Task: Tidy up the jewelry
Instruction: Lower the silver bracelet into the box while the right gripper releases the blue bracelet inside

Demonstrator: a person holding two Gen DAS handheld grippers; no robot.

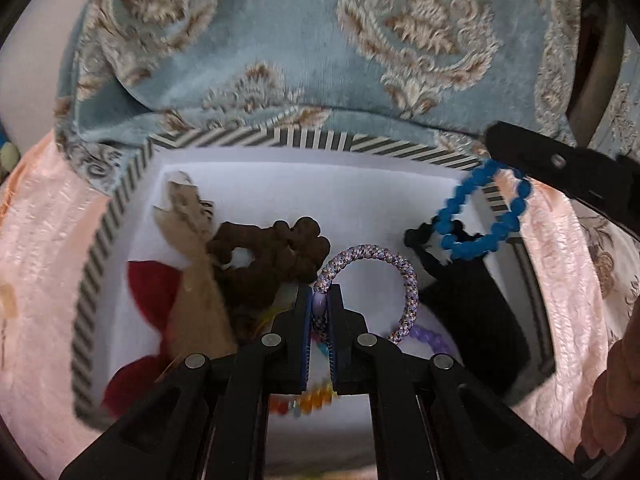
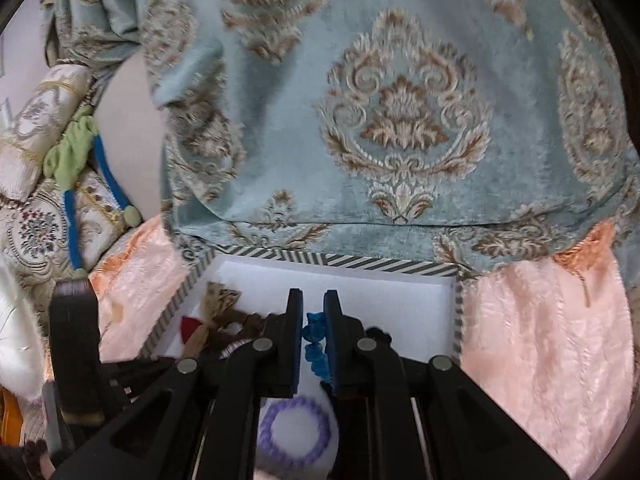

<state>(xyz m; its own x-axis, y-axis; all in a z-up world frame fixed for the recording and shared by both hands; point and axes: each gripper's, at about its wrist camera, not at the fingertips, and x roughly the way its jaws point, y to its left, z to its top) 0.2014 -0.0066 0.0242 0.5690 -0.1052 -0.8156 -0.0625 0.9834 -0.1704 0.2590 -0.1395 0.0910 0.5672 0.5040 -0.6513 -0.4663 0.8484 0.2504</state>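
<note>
Now | left tool pinches hair tie | right tool pinches blue bracelet

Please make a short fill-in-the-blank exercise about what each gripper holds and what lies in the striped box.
1. The left gripper is shut on a braided ____ hair tie.
2. The right gripper is shut on a beaded bracelet of ____ colour.
3. The box has a rim with black and white ____.
4. The brown scrunchie lies ____ the box.

Missing words: purple; blue; stripes; inside
</note>
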